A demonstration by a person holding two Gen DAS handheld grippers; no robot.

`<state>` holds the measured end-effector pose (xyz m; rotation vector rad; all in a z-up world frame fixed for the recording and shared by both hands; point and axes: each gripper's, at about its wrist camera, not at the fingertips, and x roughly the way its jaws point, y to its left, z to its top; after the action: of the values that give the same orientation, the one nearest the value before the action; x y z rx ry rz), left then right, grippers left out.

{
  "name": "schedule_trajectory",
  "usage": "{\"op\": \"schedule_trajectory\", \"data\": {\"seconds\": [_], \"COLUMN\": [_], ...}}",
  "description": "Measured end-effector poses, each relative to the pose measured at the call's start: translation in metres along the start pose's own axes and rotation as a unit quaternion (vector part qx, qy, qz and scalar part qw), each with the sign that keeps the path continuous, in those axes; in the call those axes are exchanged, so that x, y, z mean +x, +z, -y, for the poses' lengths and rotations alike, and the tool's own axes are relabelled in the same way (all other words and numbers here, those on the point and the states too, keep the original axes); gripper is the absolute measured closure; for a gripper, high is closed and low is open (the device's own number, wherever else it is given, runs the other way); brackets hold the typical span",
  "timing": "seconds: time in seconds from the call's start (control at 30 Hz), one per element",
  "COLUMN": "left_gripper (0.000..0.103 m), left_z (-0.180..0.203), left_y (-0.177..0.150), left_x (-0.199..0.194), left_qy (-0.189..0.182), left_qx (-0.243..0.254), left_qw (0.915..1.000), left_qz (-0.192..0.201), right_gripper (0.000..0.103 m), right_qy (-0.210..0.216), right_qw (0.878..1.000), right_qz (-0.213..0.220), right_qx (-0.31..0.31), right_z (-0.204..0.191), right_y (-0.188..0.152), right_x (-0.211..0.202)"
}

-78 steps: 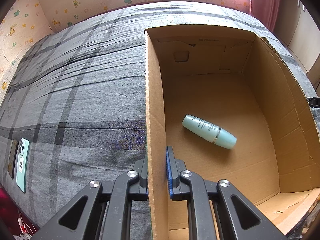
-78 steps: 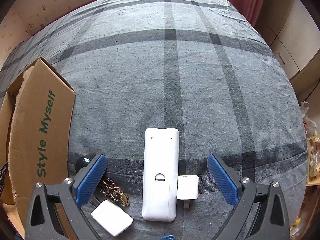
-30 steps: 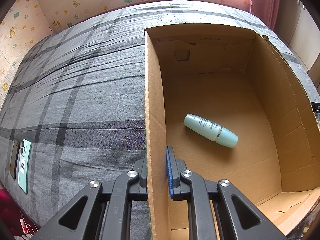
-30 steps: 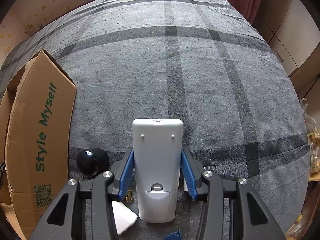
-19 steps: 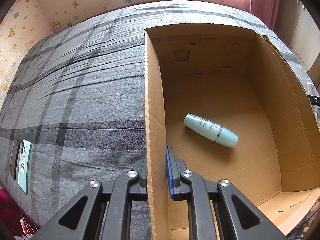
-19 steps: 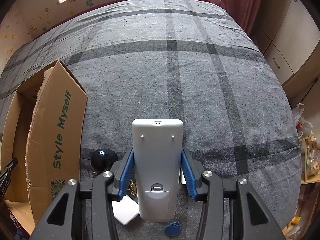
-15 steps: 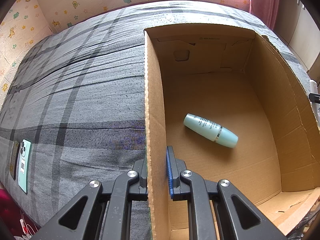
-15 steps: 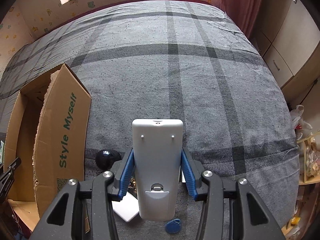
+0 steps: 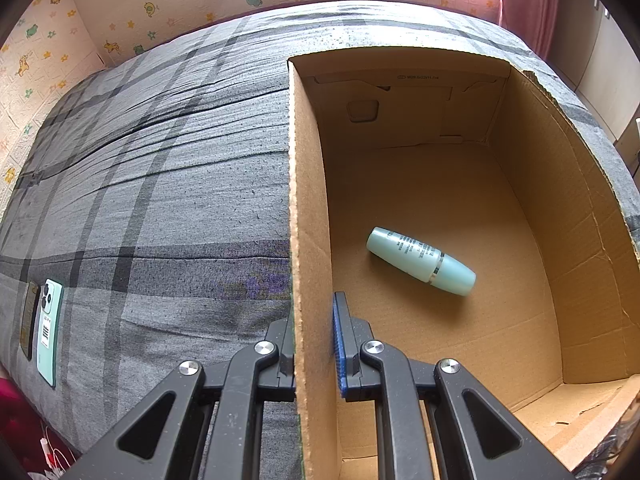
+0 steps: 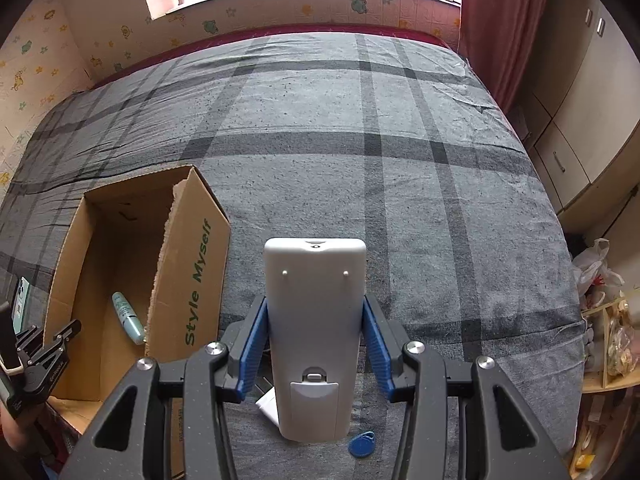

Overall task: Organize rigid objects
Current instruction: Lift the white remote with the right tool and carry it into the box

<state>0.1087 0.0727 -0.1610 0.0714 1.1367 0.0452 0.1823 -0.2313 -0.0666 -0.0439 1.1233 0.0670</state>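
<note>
White remote [image 10: 315,320] clamped betw. right gripper [image 10: 315,344] pads, back up.

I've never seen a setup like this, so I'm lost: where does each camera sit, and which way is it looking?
Left wrist: on the left gripper, looking down its fingers, clamped on the cardboard box wall.
Right wrist: on the right gripper, looking down across the bed, holding a white remote.
Shared: the box and the bottle in it.
</note>
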Motion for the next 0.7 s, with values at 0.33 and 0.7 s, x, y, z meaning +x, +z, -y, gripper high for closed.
{"op": "schedule_trajectory", "data": {"seconds": [0.33,0.7], "left_gripper": [0.089,0.089], "left_z": [0.000,0.000], "left_y": [0.001,0.000], "left_x": [0.000,0.000], "left_qy": [-0.001,-0.001], "left_qx": [-0.001,-0.001], "left_qw": [1.0000,1.0000], "left_qz": [0.000,0.000], "right_gripper": [0.054,0.054], "right_qy": [0.028,0.064], "right_qw": [0.999,0.994], "right_qz": [0.019,0.024], "right_qx": [-0.032,-0.080], "right_z": [-0.040,-0.101], "right_y": [0.012,0.015], "right_x": [-0.027,-0.036]}}
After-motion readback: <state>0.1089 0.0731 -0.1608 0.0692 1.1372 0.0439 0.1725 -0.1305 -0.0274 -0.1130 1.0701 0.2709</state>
